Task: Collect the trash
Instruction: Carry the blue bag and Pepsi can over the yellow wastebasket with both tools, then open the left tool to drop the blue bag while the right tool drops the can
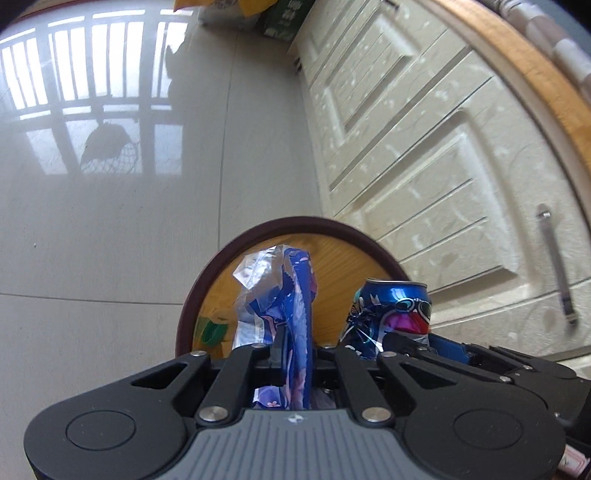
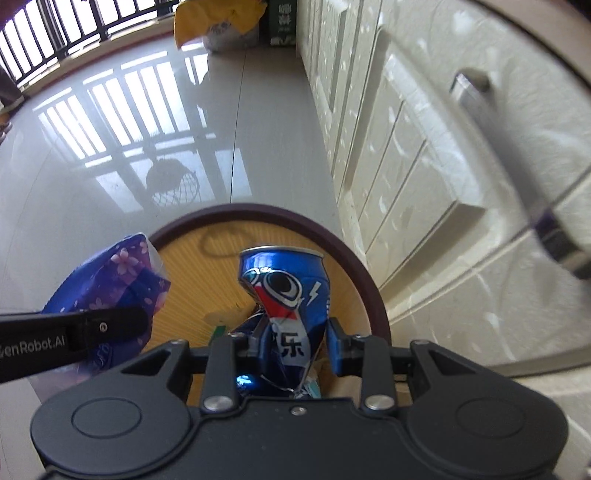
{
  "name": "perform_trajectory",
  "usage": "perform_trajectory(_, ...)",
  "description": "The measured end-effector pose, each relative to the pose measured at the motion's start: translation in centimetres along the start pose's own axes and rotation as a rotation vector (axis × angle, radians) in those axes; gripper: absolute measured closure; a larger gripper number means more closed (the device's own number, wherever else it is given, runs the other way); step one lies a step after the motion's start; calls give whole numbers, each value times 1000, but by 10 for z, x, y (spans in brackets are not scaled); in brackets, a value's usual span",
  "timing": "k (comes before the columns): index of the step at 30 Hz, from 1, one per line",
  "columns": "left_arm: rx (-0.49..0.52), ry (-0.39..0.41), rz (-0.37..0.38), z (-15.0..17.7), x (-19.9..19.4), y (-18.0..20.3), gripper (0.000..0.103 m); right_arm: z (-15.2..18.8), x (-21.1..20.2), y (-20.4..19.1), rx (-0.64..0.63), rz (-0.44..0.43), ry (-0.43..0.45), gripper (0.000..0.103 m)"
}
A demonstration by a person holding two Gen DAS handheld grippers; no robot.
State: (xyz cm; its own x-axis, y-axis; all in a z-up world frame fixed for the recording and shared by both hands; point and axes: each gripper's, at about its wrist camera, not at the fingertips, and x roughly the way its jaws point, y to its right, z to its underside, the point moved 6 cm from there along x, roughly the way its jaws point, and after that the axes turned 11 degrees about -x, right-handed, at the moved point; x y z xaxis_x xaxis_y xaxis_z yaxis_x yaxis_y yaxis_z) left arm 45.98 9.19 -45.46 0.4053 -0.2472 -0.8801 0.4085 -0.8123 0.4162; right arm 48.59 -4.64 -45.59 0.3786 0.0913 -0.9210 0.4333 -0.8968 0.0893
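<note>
My left gripper (image 1: 295,354) is shut on a crumpled blue and purple plastic wrapper (image 1: 291,295), which sticks up between its jaws. My right gripper (image 2: 291,345) is shut on a dented blue soda can (image 2: 286,291). Both hang over a round bin (image 2: 258,218) with a dark red rim and a wood-grain inside. The can (image 1: 395,310) and the right gripper (image 1: 454,350) show at the right of the left wrist view. In the right wrist view the wrapper (image 2: 107,280) and a left finger (image 2: 74,336) show at the left. Scraps (image 1: 212,328) lie inside the bin.
Cream cabinet doors (image 1: 424,158) with a metal handle (image 1: 557,266) run along the right, close to the bin. A glossy tiled floor (image 1: 110,240) spreads to the left. Far off stand a yellow bag (image 2: 218,22) and a green box (image 2: 282,20). A dark railing (image 2: 55,33) lines the far edge.
</note>
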Motion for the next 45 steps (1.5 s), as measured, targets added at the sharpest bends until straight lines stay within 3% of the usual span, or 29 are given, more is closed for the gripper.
perform_trajectory(11,-114,-73,-50,4,33,-17,95,-4,25,-15,-100,-35,-34,71)
perform_trajectory(16,-106,-74,-58,5,34,-15,73,-8,32,-18,-106,-53,-29,71)
perform_trajectory(23,-85,-68,-75,3,32,-13,68,-3,42,-15,-101,-69,-57,66)
perform_trajectory(25,-76,-64,-78,2,30,-12,67,0,44,-16,-110,-77,-71,62)
perform_trajectory(27,-65,-58,-83,2,29,-11,65,2,46,-19,-124,-87,-79,45)
perform_trajectory(29,-54,-50,-88,1,26,-11,63,3,46,-21,-142,-80,-77,35)
perform_trajectory(34,-31,-33,-92,-1,18,-8,59,3,41,-17,-135,-71,-81,34)
perform_trajectory(42,24,2,-105,-1,-3,-6,50,7,18,-16,-134,-56,-89,14)
perform_trajectory(44,27,7,-109,0,-10,-9,45,8,9,-15,-129,-50,-86,6)
perform_trajectory(45,27,11,-113,1,-14,-11,37,9,4,-15,-123,-53,-79,5)
